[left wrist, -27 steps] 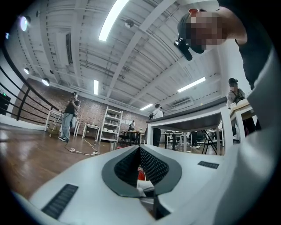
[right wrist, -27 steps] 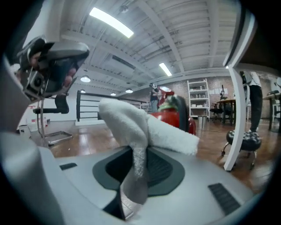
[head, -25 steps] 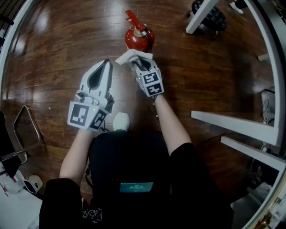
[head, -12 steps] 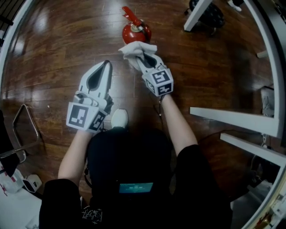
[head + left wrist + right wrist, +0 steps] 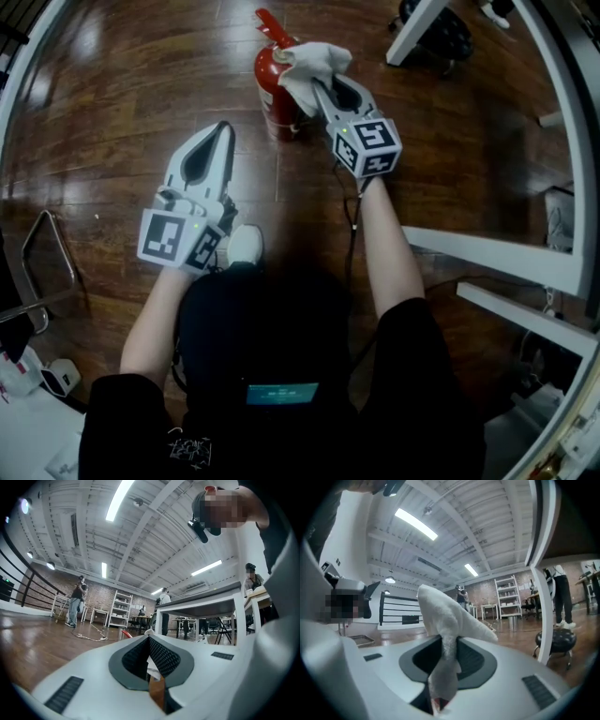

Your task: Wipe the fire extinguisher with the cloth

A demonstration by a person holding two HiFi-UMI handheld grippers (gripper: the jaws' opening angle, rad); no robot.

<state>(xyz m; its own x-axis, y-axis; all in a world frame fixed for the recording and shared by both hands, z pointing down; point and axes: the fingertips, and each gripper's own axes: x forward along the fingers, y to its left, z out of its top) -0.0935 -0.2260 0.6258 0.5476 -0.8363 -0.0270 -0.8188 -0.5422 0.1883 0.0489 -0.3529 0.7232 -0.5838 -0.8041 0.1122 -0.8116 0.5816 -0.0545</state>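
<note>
Now my right tool (image 5: 321,87) pinches a crumpled white cloth (image 5: 314,62) against the red cylindrical fire extinguisher (image 5: 270,91), which stands upright just ahead; my left tool (image 5: 222,128) is closed, empty.

A red fire extinguisher (image 5: 270,89) stands on the dark wooden floor (image 5: 141,94). A crumpled white cloth (image 5: 314,64) lies against its upper right side, pinched between the fingers of the right gripper (image 5: 319,86)
</note>
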